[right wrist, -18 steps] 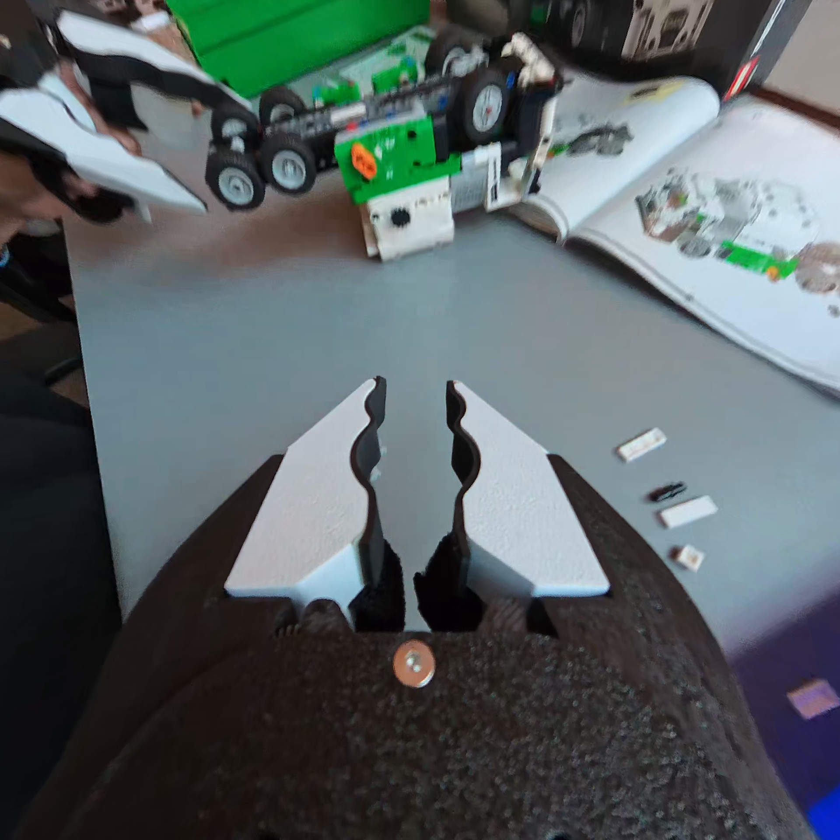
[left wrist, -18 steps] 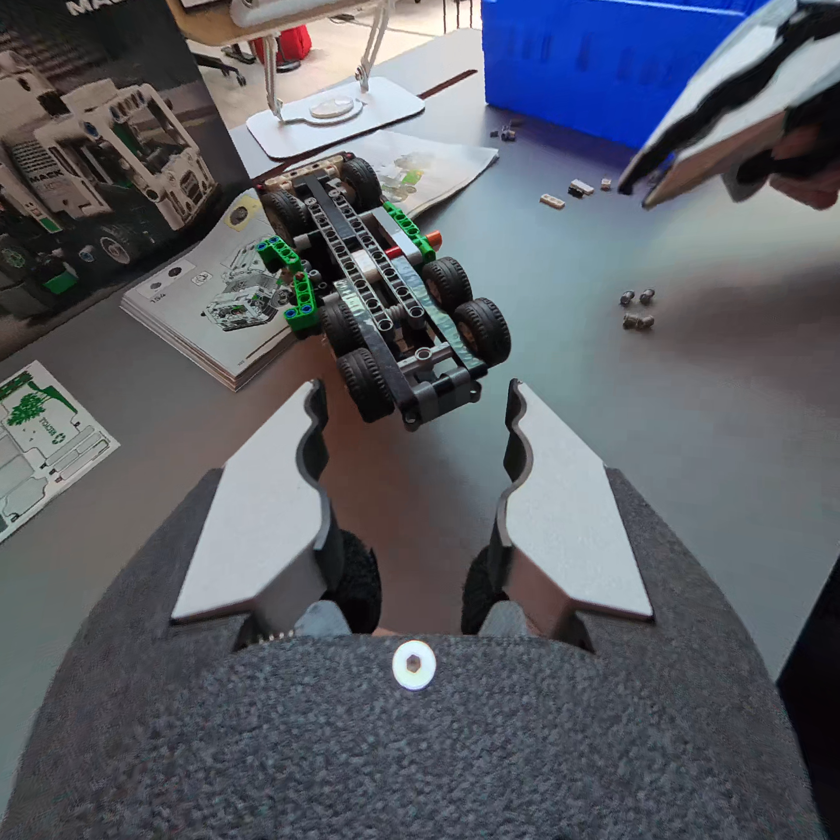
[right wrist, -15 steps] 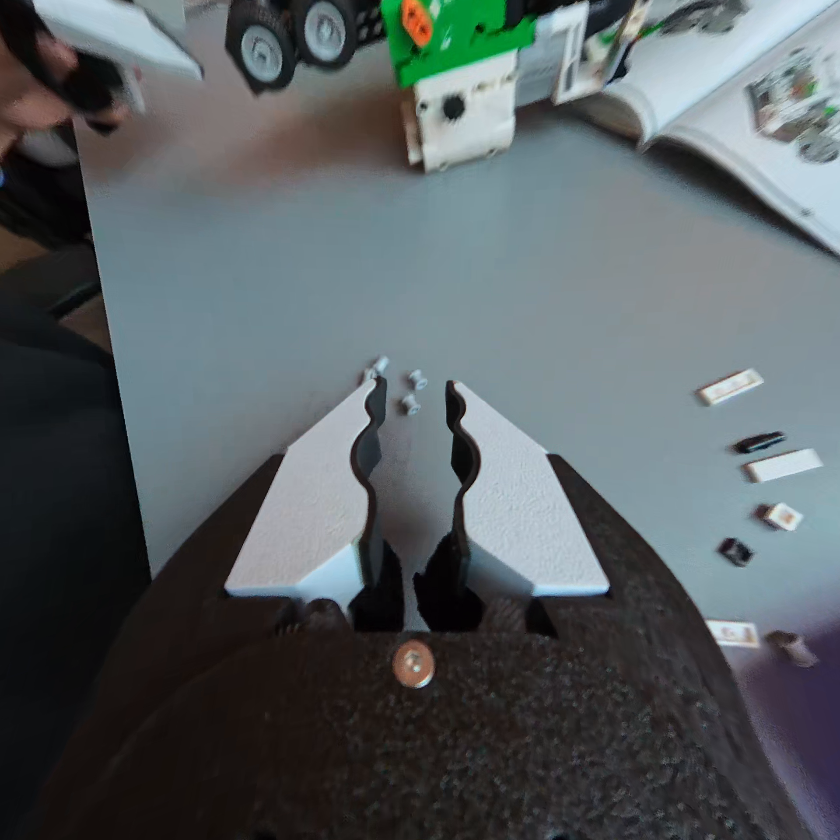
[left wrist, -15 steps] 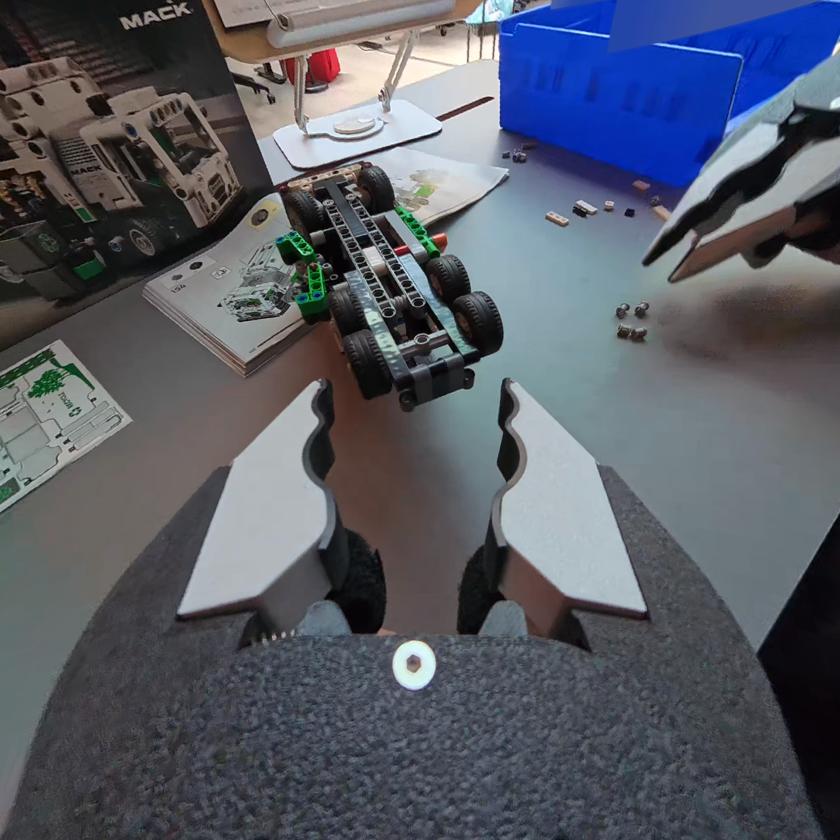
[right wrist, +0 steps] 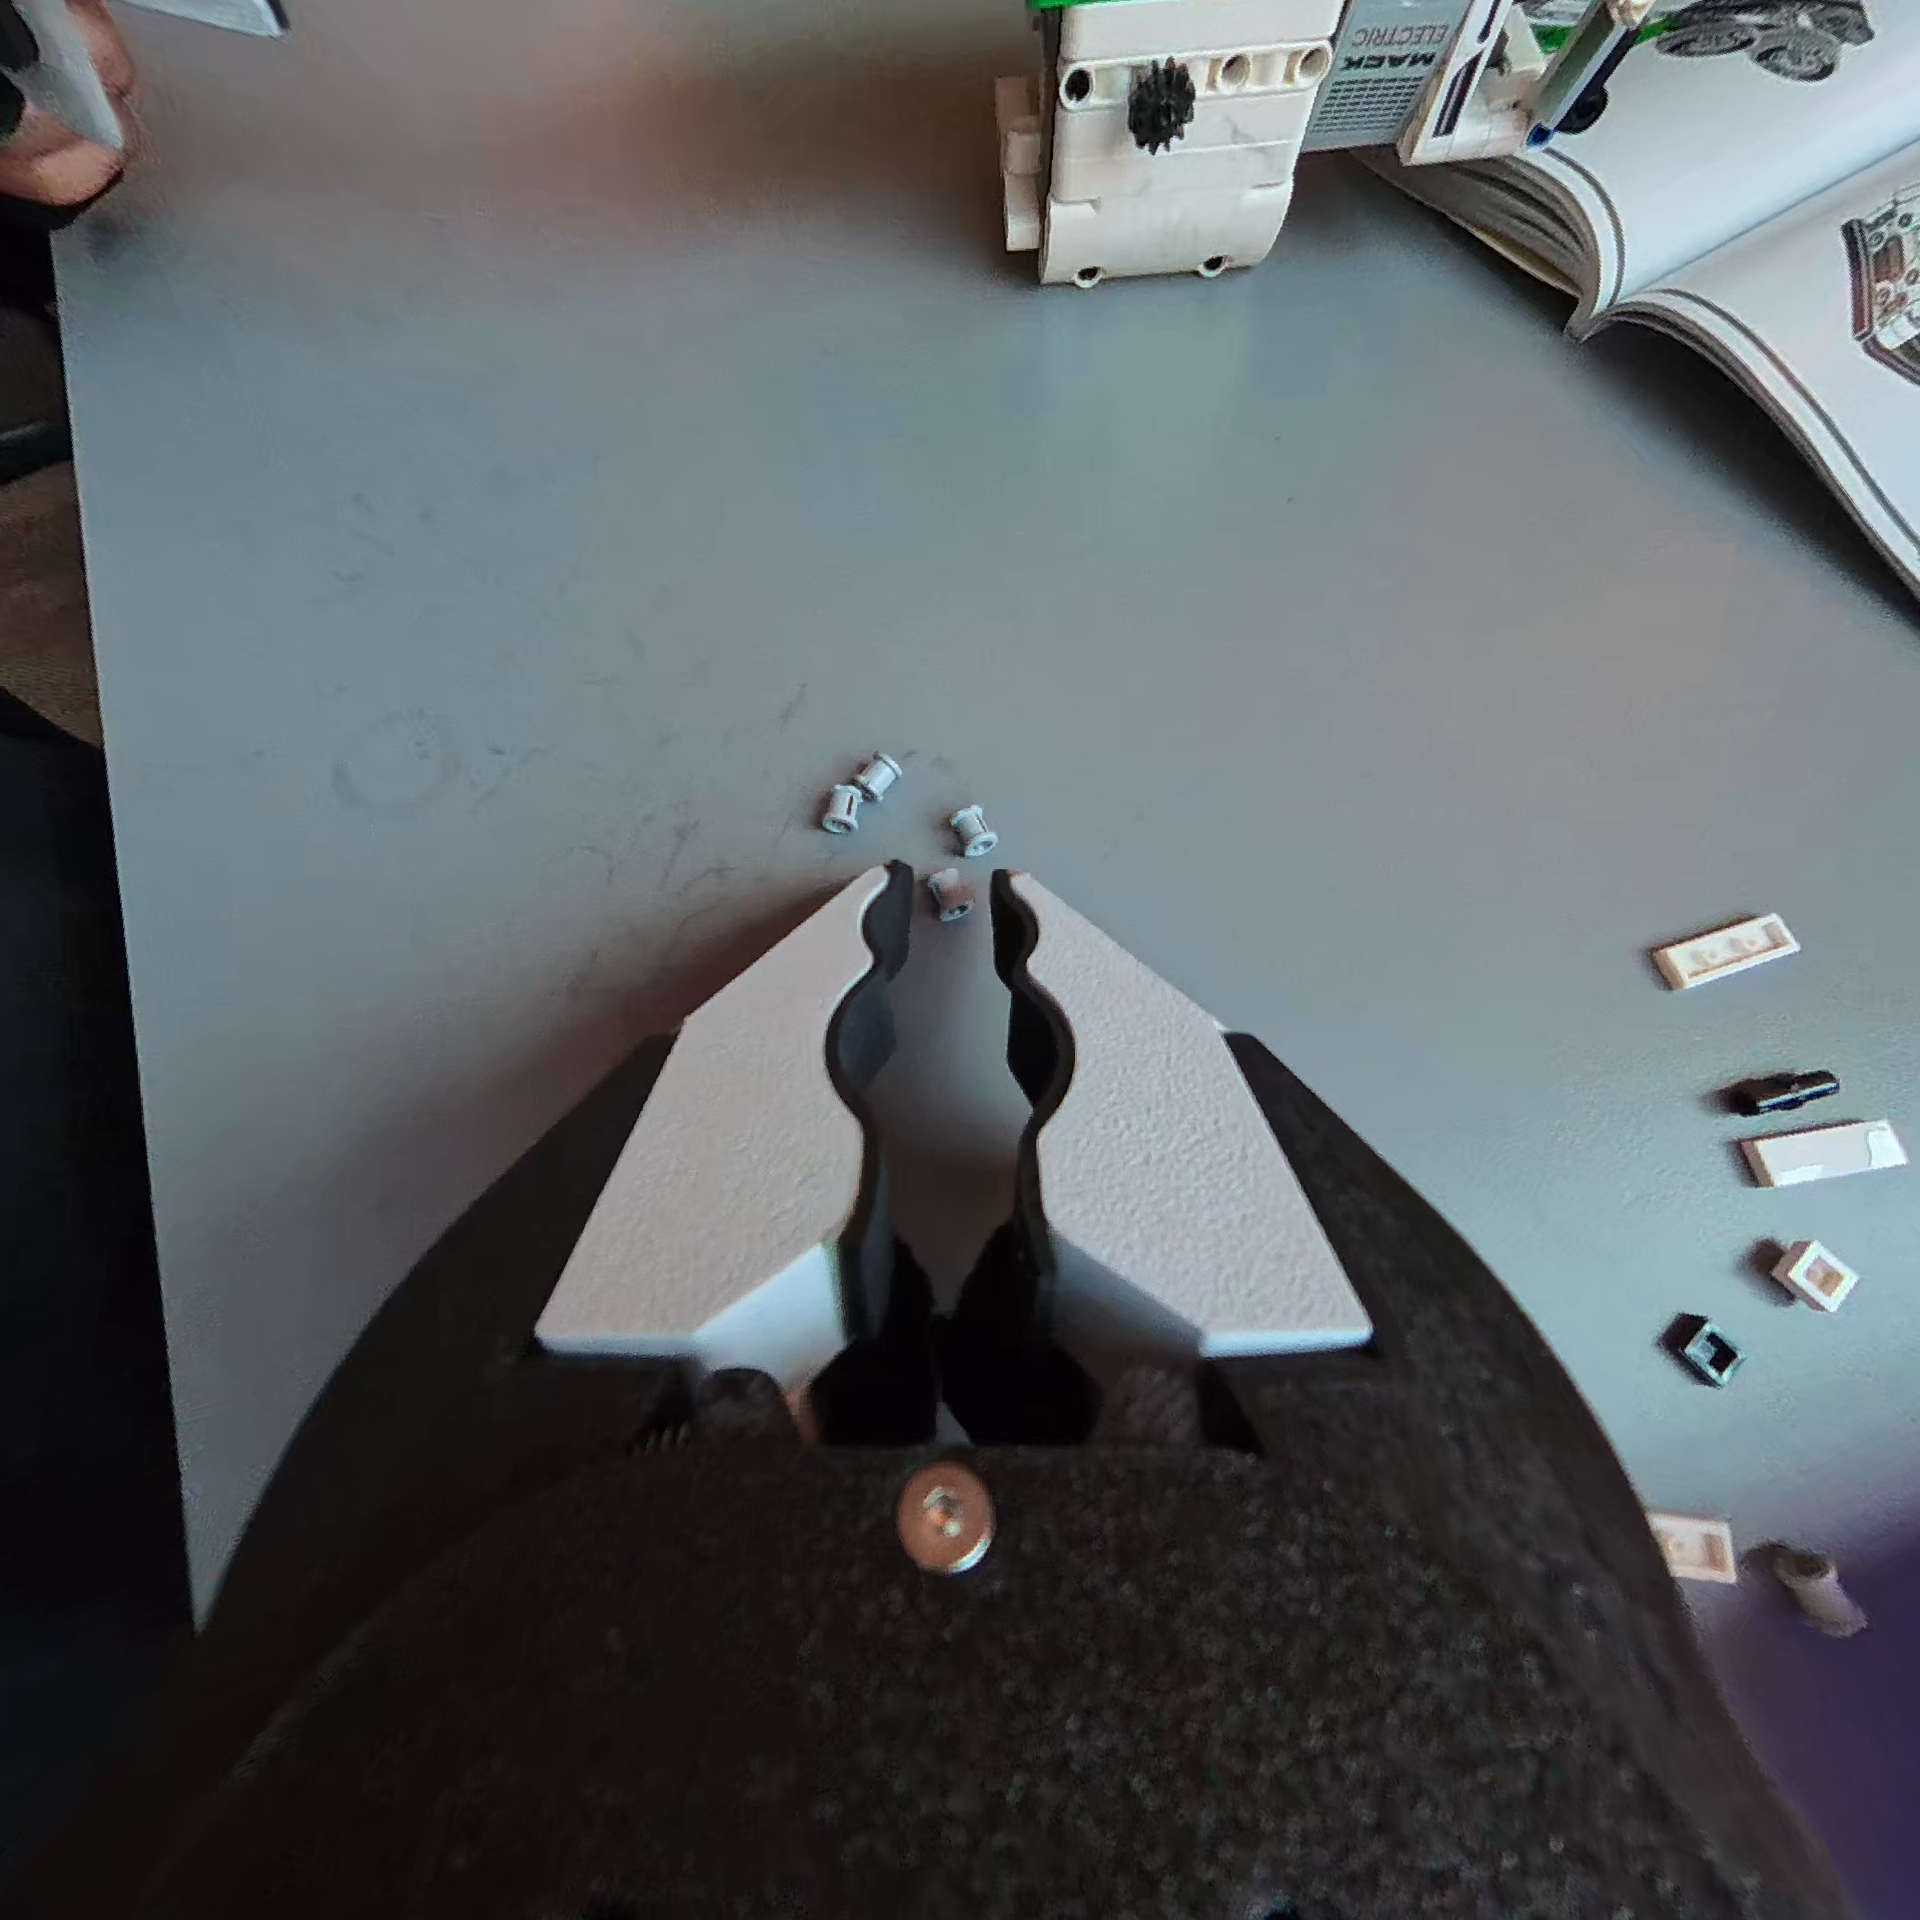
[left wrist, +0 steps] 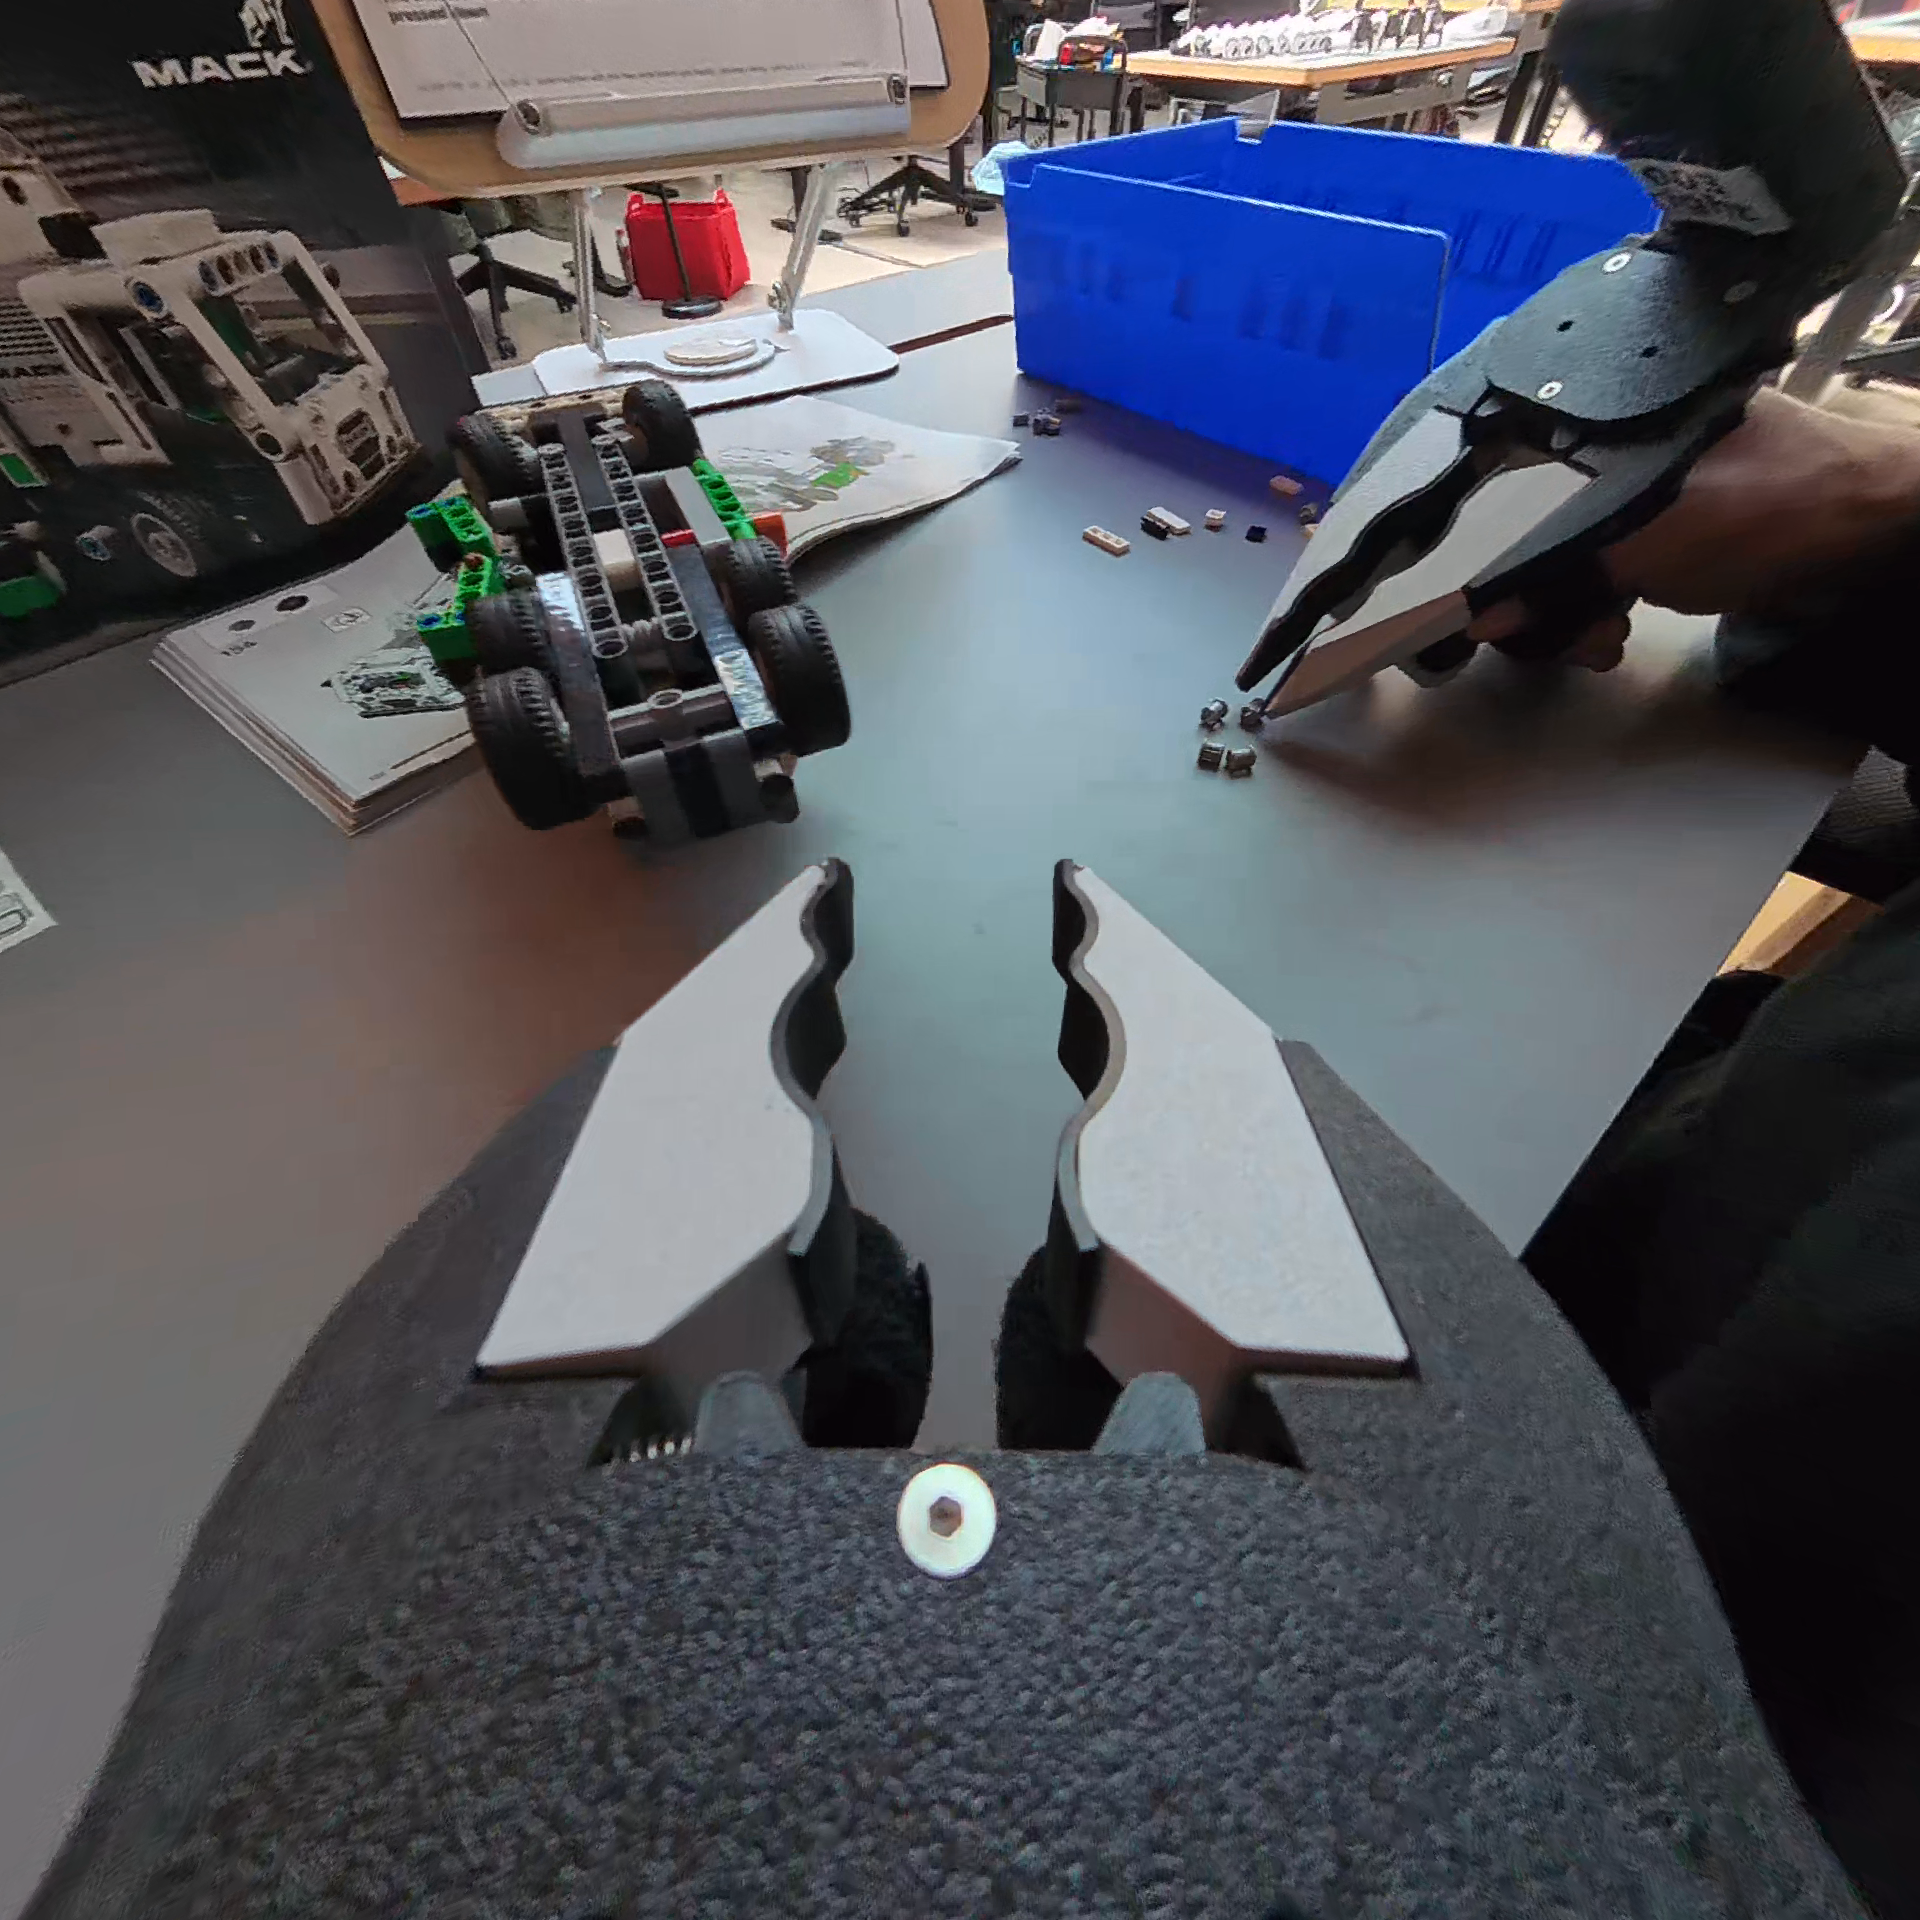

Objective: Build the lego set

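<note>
The lego truck chassis (left wrist: 634,613) lies wheels-up on the grey table, partly on an open instruction booklet (left wrist: 312,675). My left gripper (left wrist: 951,883) is open and empty, a short way in front of the chassis's near end. My right gripper (right wrist: 948,878) is narrowly open, tips down on the table, with one small grey bush (right wrist: 948,896) between its fingertips, not clamped. More grey bushes (right wrist: 862,795) lie just beyond. The right gripper also shows in the left wrist view (left wrist: 1262,696), tips at the bushes (left wrist: 1226,738). The truck's white part (right wrist: 1153,145) stands farther off.
A blue bin (left wrist: 1226,301) stands at the back right, with small loose pieces (left wrist: 1164,525) in front of it. The set's box (left wrist: 156,312) stands at the back left. White and black small pieces (right wrist: 1823,1153) lie right of my right gripper. The open booklet (right wrist: 1714,260) lies at the far right. Spacing between my two grippers at the tips: around 20 cm.
My right gripper has come down to the table and now straddles a grey bush. My left gripper has drawn back from the chassis and its fingers have narrowed.
</note>
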{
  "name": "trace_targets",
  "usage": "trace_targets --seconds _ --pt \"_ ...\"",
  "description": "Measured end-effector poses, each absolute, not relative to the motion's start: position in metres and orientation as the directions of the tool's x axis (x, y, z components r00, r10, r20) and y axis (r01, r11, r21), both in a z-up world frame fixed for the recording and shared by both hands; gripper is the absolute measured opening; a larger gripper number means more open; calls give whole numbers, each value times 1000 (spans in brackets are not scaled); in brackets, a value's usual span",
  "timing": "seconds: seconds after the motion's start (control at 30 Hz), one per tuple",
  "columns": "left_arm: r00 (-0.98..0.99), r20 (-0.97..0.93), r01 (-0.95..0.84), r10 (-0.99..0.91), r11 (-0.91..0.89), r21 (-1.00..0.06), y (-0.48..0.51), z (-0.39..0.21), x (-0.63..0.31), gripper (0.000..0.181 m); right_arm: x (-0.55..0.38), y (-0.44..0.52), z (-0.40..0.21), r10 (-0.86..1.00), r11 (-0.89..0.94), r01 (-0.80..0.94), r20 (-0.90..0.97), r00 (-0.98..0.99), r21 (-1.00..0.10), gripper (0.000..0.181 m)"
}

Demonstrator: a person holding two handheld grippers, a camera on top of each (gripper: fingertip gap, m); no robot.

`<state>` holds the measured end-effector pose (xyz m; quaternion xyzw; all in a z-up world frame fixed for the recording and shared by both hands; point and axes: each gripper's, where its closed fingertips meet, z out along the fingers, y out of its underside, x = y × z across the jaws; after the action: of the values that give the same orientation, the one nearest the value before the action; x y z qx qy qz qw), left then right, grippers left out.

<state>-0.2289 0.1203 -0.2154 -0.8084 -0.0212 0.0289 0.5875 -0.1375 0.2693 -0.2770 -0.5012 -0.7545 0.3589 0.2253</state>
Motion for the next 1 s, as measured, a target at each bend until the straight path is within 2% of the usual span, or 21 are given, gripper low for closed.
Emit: trace_targets --seconds 0.17,0.27,0.4,0.47,0.57,0.6,0.63,0.8,0.9,1.0 --pt "1000 11 14 11 -304 -952 124 -213 -213 35 -136 270 -284 912 288 610 17 -411 -738 6" --pt "996 72 55 -47 -289 -956 131 -209 -200 35 -137 269 -277 911 289 568 38 -411 -771 6" --pt "986 116 81 -121 -267 -960 143 -198 -184 34 -139 242 -221 872 223 285 59 -486 -932 5" --pt "981 124 82 -149 -261 -962 149 -193 -179 34 -137 231 -192 855 167 164 60 -516 -972 6" --pt "977 143 97 -162 -260 -961 156 -188 -177 31 -138 223 -174 843 129 91 61 -534 -987 6" --pt "972 169 121 -165 -266 -956 158 -188 -176 25 -138 221 -172 842 139 81 74 -534 -987 6" --pt "962 211 158 -174 -280 -947 160 -189 -174 12 -139 218 -172 839 153 74 90 -536 -985 5" --pt "851 472 399 -229 -300 -866 170 -184 -160 16 -148 201 -178 827 217 57 152 -541 -974 5" --pt "881 433 369 -190 -295 -881 169 -188 -168 18 -158 197 -192 842 272 120 175 -510 -955 6" --pt "959 261 225 -110 -265 -938 158 -183 -193 21 -182 203 -204 893 258 226 143 -427 -939 6"
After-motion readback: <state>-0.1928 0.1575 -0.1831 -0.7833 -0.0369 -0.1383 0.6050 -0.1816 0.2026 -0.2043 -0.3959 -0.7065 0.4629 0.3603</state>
